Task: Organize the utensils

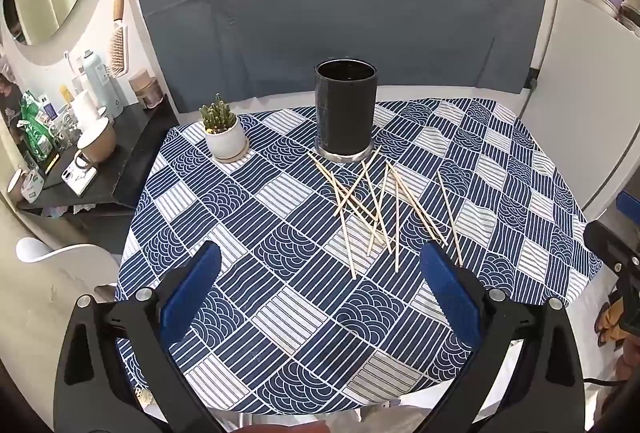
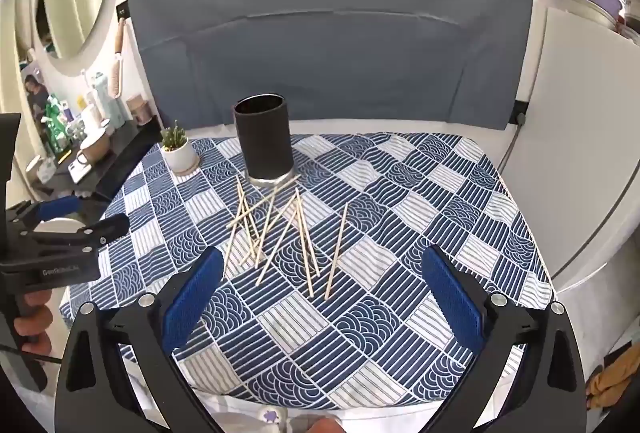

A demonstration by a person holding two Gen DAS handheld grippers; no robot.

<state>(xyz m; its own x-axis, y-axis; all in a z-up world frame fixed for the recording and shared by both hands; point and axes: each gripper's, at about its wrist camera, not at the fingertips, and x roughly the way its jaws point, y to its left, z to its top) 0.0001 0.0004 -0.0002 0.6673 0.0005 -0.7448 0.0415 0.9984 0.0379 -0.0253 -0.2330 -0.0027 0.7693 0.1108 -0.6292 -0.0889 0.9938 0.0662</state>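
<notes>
Several pale wooden chopsticks [image 1: 376, 207] lie scattered and crossed on the blue-and-white patterned tablecloth [image 1: 280, 313], just in front of a tall black cylindrical holder [image 1: 345, 107] that stands upright and looks empty. In the right wrist view the same chopsticks [image 2: 280, 233] and holder [image 2: 264, 139] sit left of centre. My left gripper [image 1: 320, 273] hovers open above the cloth, short of the pile, with nothing between its blue pads. My right gripper [image 2: 320, 275] is open too, near the closest chopstick ends. The left gripper [image 2: 84, 219] also shows at the left edge of that view.
A small cactus in a white pot [image 1: 224, 133] stands left of the holder. A black side shelf [image 1: 120, 169] crowded with bottles, cups and a phone lies past the table's left edge. A grey fabric panel [image 1: 340, 13] backs the table; a white cabinet [image 1: 580, 93] stands right.
</notes>
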